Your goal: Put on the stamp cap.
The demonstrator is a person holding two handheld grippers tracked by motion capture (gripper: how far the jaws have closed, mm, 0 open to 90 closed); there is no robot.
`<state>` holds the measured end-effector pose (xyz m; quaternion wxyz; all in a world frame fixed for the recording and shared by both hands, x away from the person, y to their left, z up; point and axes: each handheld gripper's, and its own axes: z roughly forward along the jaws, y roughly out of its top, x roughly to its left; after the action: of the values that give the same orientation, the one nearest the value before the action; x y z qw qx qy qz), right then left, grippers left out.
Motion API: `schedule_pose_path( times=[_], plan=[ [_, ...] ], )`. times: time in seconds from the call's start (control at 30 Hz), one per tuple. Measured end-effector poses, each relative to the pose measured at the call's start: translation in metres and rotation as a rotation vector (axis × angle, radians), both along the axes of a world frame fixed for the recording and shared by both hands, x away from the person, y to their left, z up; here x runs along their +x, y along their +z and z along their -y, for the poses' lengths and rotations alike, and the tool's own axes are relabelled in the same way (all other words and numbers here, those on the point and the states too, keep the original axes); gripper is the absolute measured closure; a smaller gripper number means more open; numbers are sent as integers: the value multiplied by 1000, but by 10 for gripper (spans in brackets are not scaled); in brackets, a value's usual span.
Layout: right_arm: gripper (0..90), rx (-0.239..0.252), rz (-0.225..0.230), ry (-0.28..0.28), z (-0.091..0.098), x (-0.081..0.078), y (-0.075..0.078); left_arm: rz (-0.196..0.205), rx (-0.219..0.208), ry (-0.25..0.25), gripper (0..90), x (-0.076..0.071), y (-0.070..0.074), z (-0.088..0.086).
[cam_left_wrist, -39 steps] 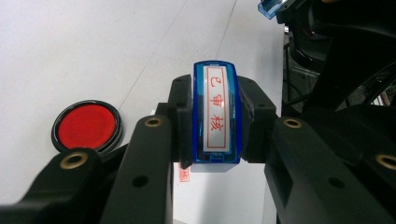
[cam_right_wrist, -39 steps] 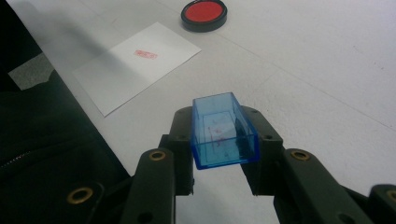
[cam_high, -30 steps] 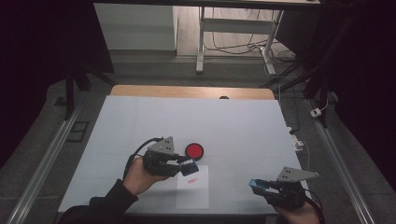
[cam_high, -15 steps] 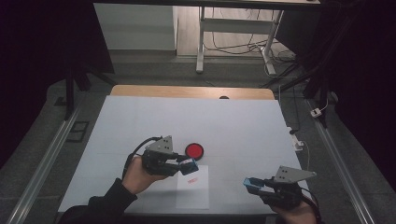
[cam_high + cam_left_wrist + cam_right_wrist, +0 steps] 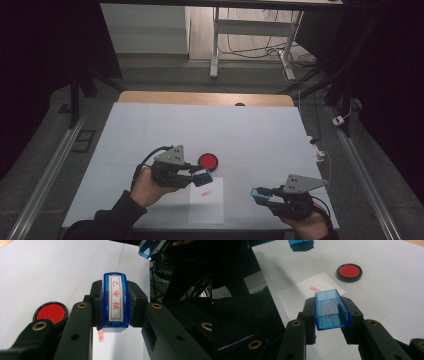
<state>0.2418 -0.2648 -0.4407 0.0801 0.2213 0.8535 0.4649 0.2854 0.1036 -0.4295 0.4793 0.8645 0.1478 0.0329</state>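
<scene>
L gripper [image 5: 202, 176] is clenched on a blue stamp [image 5: 204, 176], held just above the table [image 5: 150, 130], over the top edge of the white paper sheet [image 5: 206, 207]. In the L gripper view the stamp [image 5: 116, 302] sits between the 2 black jaws, pads pressing both its long sides. Its long axis runs along the jaws, away from the camera, and the face w/ the white label and 3 red characters looks toward the camera. In the high view the stamp pokes out to the right of the hand, roughly level, pointing toward the R side of the table.

R gripper [image 5: 260, 195] is clamped on the clear blue cap [image 5: 260, 194], near the table's front R corner, well apart from the stamp. In the R gripper view the cap [image 5: 331, 309] is a hollow box, open end facing away from the camera, long axis in line w/ the jaws; faint red ink smears show inside. In the high view it points left, toward the sheet.

Red ink pad [image 5: 208, 161], round w/ black rim, lies flat on the table just beyond the stamp, near the sheet's top edge but off it. 1 small red stamped mark [image 5: 202, 193] sits on the upper part of the sheet; in the R gripper view the mark [image 5: 315, 288] lies askew.
</scene>
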Motion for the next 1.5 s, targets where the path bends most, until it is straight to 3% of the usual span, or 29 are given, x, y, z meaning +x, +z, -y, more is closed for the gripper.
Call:
schedule_pose_path(
  times=[0.27,0.4,0.63,0.93,1.5],
  plan=[
    [676,35,-34,30,-15,7,-3,2,-14,-10,700,0,1,-1],
    [676,26,-30,48,-19,10,-5,7,-21,-18,700,0,3,-1],
    [677,58,-44,91,-26,18,-7,13,-33,-27,700,0,5,-1],
    [676,61,-50,163,-48,29,-9,25,-46,-45,701,-1,8,-1],
    [676,71,-89,239,-79,43,-19,35,-53,-99,701,0,5,-1]
  ],
)
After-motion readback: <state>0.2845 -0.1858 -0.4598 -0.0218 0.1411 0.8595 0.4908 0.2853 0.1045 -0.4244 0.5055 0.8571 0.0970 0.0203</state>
